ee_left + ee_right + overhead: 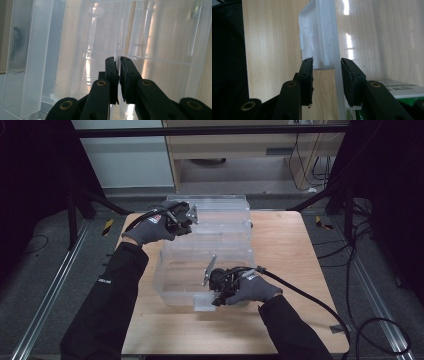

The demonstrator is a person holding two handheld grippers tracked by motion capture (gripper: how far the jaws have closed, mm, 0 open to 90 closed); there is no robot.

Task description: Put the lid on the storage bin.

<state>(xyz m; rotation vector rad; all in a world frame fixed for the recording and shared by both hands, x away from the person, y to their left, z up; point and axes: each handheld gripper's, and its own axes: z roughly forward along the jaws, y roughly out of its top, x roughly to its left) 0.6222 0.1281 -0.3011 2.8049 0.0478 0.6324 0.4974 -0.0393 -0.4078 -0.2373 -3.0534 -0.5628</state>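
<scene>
The person wears black long sleeves and grey knit gloves with a small red-and-white mark on the back. Each hand carries a black gripper, the left gripper (184, 218) and the right gripper (214, 287), topped by a grey three-cornered plate and trailing a thick black cable. Their jaws are flat black bars on black links with brass-coloured pivot pins.
</scene>
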